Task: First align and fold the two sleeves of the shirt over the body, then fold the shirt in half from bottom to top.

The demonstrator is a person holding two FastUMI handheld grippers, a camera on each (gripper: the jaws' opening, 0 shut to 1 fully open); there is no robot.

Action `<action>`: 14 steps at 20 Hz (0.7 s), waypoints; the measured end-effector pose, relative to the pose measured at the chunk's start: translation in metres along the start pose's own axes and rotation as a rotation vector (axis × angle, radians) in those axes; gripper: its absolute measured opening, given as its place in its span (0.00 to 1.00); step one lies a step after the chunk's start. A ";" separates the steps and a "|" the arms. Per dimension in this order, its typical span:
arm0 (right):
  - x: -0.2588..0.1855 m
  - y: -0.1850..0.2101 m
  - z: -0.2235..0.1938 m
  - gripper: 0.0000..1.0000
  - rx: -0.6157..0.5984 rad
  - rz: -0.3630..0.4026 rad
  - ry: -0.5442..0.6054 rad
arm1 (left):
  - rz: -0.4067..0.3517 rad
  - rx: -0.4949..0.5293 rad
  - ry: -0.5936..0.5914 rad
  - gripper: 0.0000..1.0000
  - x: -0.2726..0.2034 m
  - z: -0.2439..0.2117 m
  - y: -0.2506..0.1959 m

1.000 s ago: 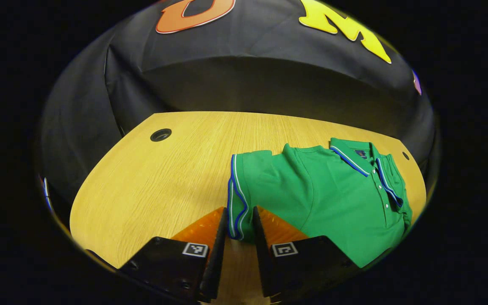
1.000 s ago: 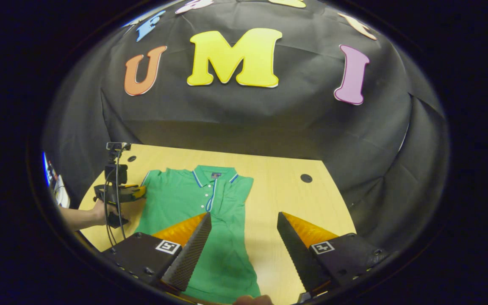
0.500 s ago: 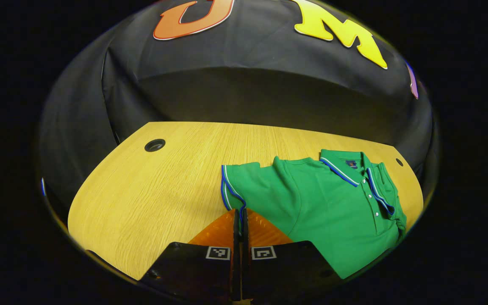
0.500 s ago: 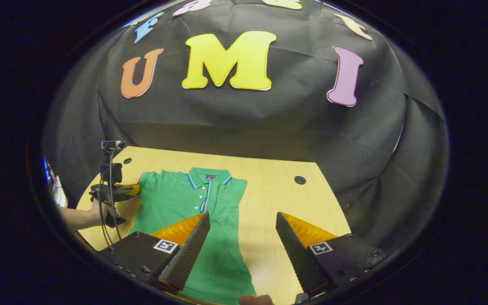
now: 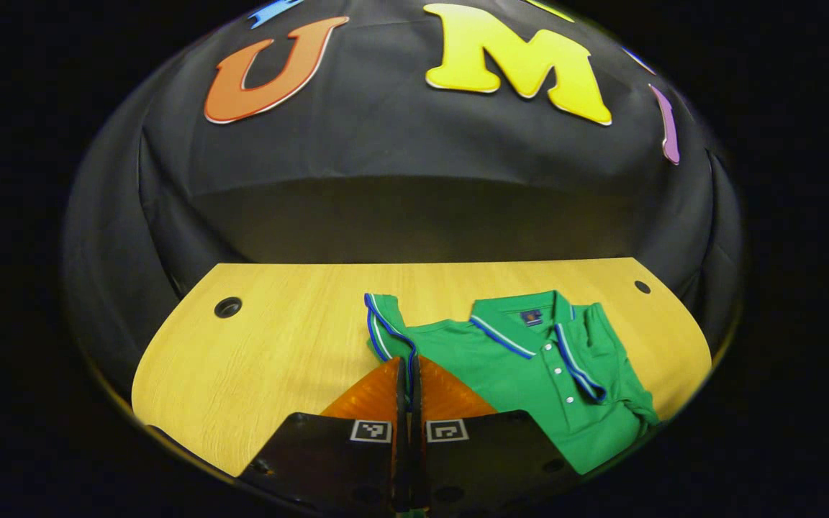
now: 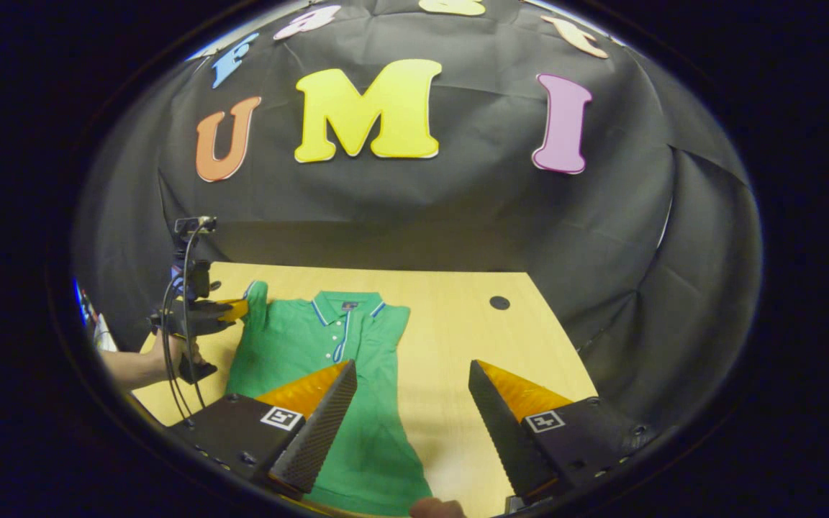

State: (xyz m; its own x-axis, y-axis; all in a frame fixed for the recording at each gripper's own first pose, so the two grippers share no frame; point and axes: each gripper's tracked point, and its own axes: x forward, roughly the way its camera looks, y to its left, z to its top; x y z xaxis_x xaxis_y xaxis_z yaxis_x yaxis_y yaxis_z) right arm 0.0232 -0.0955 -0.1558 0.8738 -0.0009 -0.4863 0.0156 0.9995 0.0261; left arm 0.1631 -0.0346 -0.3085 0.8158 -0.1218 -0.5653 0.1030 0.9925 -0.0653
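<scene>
Left gripper view: we had the left gripper (image 5: pixel 407 374) clamped on the sleeve (image 5: pixel 383 332) hem, lifted just ahead of the jaws. Right gripper (image 6: pixel 409 396) hung with jaws apart above the shirt (image 6: pixel 328 374). Soft, light, floppy stuff, probably best grabbed at hems.

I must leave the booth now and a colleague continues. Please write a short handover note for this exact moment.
Left hand-held gripper: shut on the striped cuff of the sleeve, lifted off the table.
Right hand-held gripper: open, holding nothing, above the lower part of the green shirt.
Done: the other sleeve already lies folded over the body.
Left: lay the held sleeve across the body, then fold the shirt from bottom to top.
</scene>
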 end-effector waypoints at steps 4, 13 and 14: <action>-0.009 -0.023 -0.005 0.96 0.015 -0.035 -0.018 | -0.027 0.010 0.043 0.04 0.006 -0.006 -0.048; -0.021 -0.064 -0.011 0.96 0.059 -0.066 -0.015 | -0.091 0.080 0.163 0.11 0.011 -0.039 -0.129; -0.021 -0.065 -0.010 0.98 0.057 -0.062 -0.016 | -0.105 0.084 0.173 0.16 0.010 -0.043 -0.133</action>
State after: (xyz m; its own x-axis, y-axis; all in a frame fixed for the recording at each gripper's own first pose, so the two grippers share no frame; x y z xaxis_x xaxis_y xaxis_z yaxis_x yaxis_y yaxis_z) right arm -0.0015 -0.1601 -0.1563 0.8779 -0.0638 -0.4745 0.0974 0.9942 0.0466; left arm 0.1333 -0.1680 -0.3405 0.6891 -0.2152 -0.6920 0.2352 0.9696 -0.0672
